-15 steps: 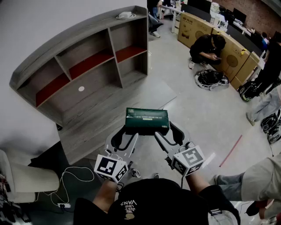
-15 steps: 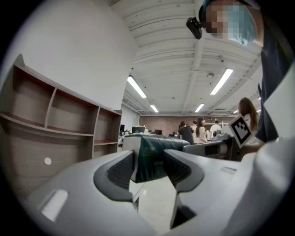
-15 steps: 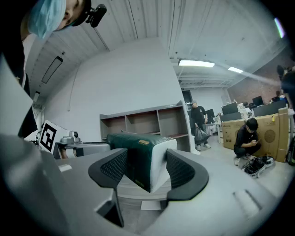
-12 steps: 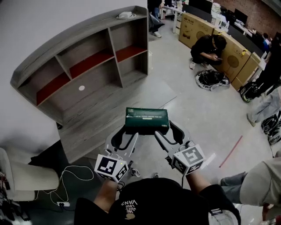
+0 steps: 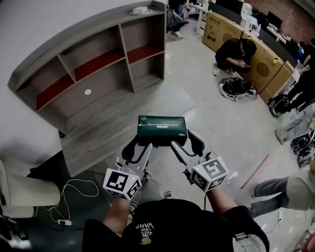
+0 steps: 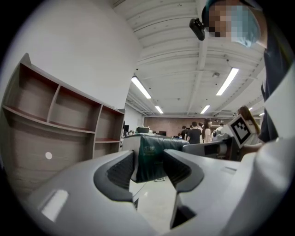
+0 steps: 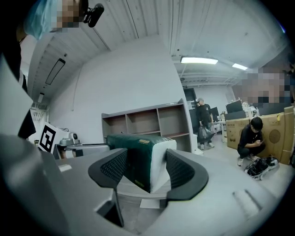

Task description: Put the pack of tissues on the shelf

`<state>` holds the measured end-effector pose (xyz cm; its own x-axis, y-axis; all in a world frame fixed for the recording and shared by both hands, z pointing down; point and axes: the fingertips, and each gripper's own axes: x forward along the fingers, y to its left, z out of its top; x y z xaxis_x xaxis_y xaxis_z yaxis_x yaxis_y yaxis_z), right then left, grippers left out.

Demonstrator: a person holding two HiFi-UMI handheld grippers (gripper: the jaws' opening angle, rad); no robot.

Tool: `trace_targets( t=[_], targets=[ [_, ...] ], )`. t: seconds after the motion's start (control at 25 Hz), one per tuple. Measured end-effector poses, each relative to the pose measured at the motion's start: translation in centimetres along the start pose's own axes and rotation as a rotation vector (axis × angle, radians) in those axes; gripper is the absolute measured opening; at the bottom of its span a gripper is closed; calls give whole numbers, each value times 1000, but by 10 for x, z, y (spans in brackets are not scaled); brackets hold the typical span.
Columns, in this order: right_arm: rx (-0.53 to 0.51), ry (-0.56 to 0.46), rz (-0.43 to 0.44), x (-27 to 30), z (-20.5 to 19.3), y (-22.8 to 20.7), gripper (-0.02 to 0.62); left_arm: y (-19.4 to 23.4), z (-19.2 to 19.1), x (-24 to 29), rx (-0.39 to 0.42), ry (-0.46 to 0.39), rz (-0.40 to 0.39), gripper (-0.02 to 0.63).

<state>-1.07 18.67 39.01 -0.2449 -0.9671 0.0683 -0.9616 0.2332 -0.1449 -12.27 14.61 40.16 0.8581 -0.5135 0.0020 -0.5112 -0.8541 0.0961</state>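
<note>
In the head view I hold a dark green pack of tissues (image 5: 162,129) level above the floor between both grippers. My left gripper (image 5: 142,143) is shut on its left end and my right gripper (image 5: 180,143) on its right end. The left gripper view has the pack (image 6: 151,157) wedged between the left gripper (image 6: 148,168) pads. Through the right gripper view the pack (image 7: 136,156) shows its white end, pressed by the right gripper (image 7: 146,168) pads. The grey shelf (image 5: 88,74) with red-backed compartments stands ahead and to the left, apart from the pack.
A white object (image 5: 140,10) lies on the shelf top. A low grey platform (image 5: 103,128) juts from the shelf base. A white chair (image 5: 19,192) and cables (image 5: 74,189) sit at the left. Cardboard boxes (image 5: 224,32), a crouching person (image 5: 235,53) and a bag (image 5: 237,88) are at the right.
The shelf has drifted slightly up and left in the head view and a shoe now shows below the grippers. Both grippers still hold the pack the same way.
</note>
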Motion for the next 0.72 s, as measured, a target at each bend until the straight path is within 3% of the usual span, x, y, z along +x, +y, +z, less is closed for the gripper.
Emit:
trace_targets(
  t=[0.24, 0.72],
  targets=[
    [-3, -8, -19, 26, 1, -17, 262, 22, -2, 26, 6, 9, -25, 216],
    [-17, -36, -83, 129, 24, -52, 262, 113, 8, 96, -4, 40, -106, 213]
  ],
)
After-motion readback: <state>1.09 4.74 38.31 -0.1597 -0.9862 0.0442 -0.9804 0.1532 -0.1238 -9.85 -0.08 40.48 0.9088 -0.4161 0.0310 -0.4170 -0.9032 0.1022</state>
